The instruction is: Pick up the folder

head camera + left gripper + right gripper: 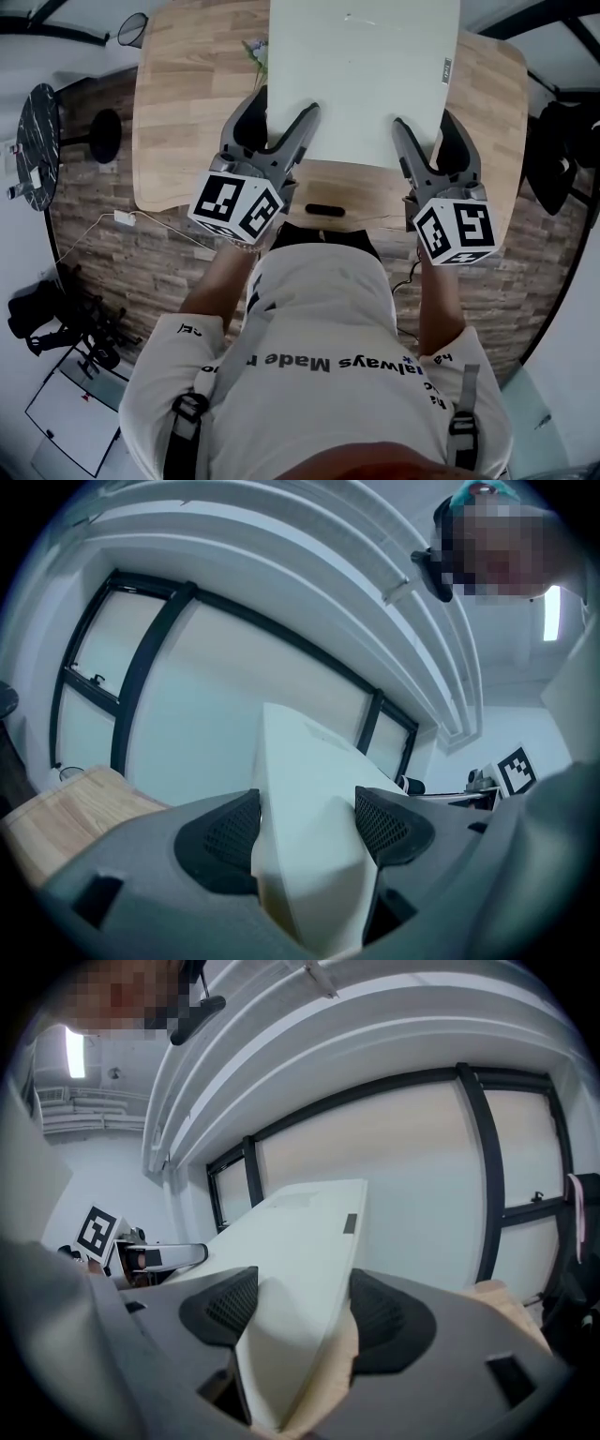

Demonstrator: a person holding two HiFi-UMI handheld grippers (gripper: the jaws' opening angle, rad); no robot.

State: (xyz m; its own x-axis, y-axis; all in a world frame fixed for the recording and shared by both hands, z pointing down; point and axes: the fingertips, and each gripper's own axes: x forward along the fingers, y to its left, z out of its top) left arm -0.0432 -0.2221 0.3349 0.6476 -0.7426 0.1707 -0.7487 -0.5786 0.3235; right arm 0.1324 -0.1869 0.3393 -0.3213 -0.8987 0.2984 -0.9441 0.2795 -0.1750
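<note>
A large pale cream folder is held up above the wooden table, tilted toward me. My left gripper is shut on its near left edge, and my right gripper is shut on its near right edge. In the left gripper view the folder stands pinched between the two black pads. In the right gripper view the folder is likewise clamped between the pads, with a small grey label near its far corner.
A small plant stands on the table beside the folder's left edge. A round black side table and a stool sit at the left. A dark chair stands at the right. Windows fill the wall ahead.
</note>
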